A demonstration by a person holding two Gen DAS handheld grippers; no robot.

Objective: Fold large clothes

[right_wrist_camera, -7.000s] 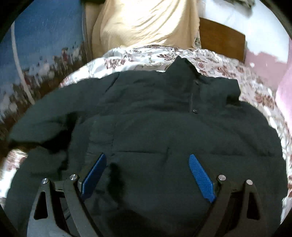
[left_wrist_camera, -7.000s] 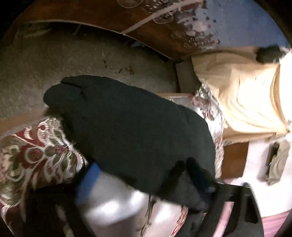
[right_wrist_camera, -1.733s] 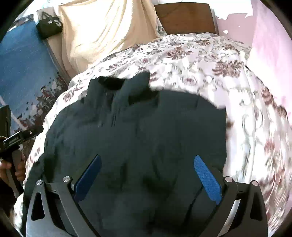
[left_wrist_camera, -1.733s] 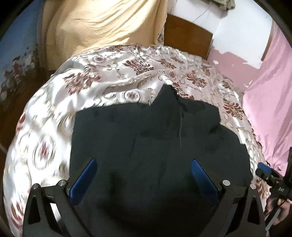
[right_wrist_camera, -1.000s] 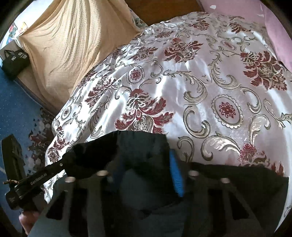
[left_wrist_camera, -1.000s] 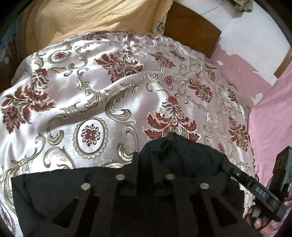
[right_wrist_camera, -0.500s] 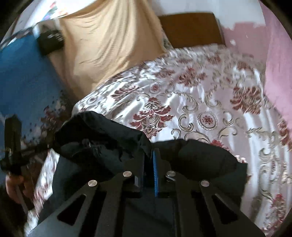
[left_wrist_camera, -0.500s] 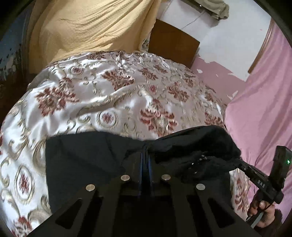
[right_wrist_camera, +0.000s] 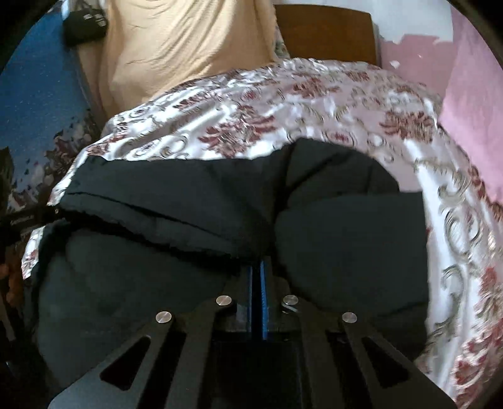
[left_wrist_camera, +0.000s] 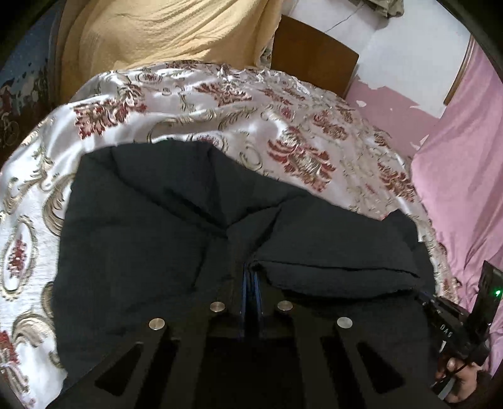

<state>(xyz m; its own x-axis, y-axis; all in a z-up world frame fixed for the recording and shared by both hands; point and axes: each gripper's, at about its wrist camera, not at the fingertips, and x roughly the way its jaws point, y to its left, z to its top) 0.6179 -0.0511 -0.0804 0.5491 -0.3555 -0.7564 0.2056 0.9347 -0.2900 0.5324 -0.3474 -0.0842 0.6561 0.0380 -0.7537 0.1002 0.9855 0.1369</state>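
Observation:
A large black padded jacket (left_wrist_camera: 151,226) lies on a floral satin bedspread (left_wrist_camera: 220,103). Its far part is lifted and doubled over towards me. My left gripper (left_wrist_camera: 250,267) is shut on a fold of the jacket, blue pads together with fabric bunched at their tips. In the right wrist view the jacket (right_wrist_camera: 345,239) fills the lower half. My right gripper (right_wrist_camera: 259,264) is closing its jaws the last bit, with the jacket's folded edge pinched between the pads. That gripper's body also shows at the right edge of the left wrist view, held by a hand (left_wrist_camera: 462,377).
A yellow cloth (left_wrist_camera: 157,31) drapes over furniture at the far left, beside a wooden headboard (left_wrist_camera: 314,59). Pink fabric (left_wrist_camera: 465,163) runs along the bed's right side. Blue patterned carpet (right_wrist_camera: 37,94) and a black bag (right_wrist_camera: 83,23) lie to the left.
Both grippers closed on the jacket's far edge and drew it back towards the near side. The far part now lies doubled over the body, and more bedspread shows beyond it.

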